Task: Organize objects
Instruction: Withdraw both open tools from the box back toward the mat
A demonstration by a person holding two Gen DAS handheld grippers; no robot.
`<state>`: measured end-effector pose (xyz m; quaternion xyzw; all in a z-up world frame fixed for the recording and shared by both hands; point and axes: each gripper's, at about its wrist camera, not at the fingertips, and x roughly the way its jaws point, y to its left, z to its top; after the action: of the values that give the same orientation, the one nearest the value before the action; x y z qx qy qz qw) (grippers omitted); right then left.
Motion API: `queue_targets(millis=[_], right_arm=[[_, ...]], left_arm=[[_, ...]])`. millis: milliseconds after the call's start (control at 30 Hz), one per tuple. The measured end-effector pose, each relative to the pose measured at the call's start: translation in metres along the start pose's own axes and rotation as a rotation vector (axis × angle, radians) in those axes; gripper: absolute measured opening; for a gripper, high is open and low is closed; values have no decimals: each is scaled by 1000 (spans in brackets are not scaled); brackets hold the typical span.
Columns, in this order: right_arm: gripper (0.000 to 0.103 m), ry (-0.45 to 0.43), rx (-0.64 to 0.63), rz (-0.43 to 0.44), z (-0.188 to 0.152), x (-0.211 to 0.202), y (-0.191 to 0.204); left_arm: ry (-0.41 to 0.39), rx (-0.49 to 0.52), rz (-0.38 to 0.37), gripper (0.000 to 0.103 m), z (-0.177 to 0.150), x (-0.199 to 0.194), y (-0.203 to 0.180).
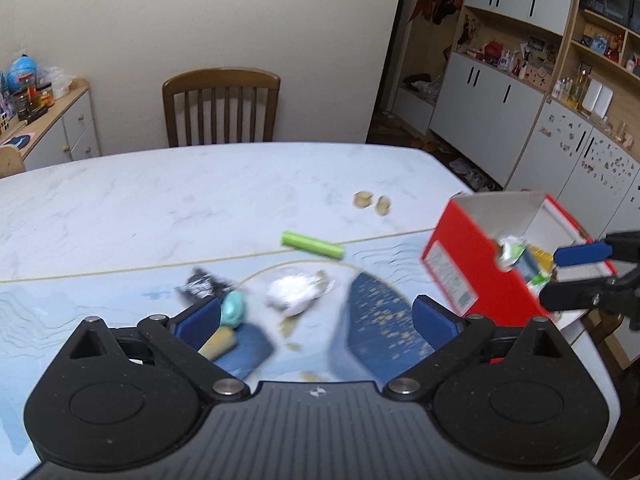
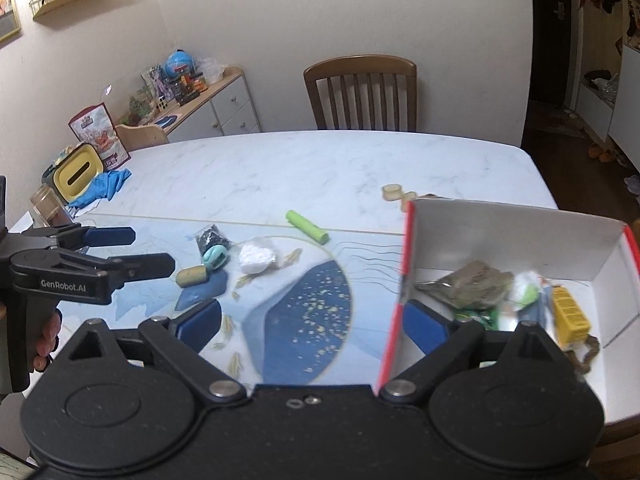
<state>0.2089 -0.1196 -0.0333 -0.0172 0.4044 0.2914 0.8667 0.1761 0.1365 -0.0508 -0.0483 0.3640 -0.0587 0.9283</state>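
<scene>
A red cardboard box (image 1: 456,268) with a white inside (image 2: 516,236) stands at the table's right, holding several small packets. Loose on the blue mat lie a green tube (image 1: 313,245) (image 2: 307,226), a white pouch (image 1: 290,298) (image 2: 256,258), a black packet (image 1: 202,284) (image 2: 211,239), a teal clip (image 1: 233,309) (image 2: 215,257) and a tan cork-like piece (image 1: 218,343) (image 2: 192,276). My left gripper (image 1: 316,320) is open and empty above the mat, near the teal clip. My right gripper (image 2: 312,322) is open and empty, its right finger inside the box's left wall.
Two small beige rings (image 1: 372,201) (image 2: 394,193) lie on the marble table (image 2: 320,160) beyond the mat. A yellow tissue box (image 2: 78,174), blue gloves (image 2: 105,186) and a jar (image 2: 46,202) sit at the far left. A wooden chair (image 1: 221,106) stands behind the table.
</scene>
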Motion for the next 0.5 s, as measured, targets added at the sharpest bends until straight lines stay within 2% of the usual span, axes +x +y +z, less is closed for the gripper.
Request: queue_targets(millis=[267, 500], right_arm=[[97, 23, -26, -21, 7, 33, 27], [95, 39, -66, -14, 16, 66, 46]], left_arm=[[78, -24, 8, 102, -17, 15, 46], [84, 6, 31, 102, -24, 36, 68]])
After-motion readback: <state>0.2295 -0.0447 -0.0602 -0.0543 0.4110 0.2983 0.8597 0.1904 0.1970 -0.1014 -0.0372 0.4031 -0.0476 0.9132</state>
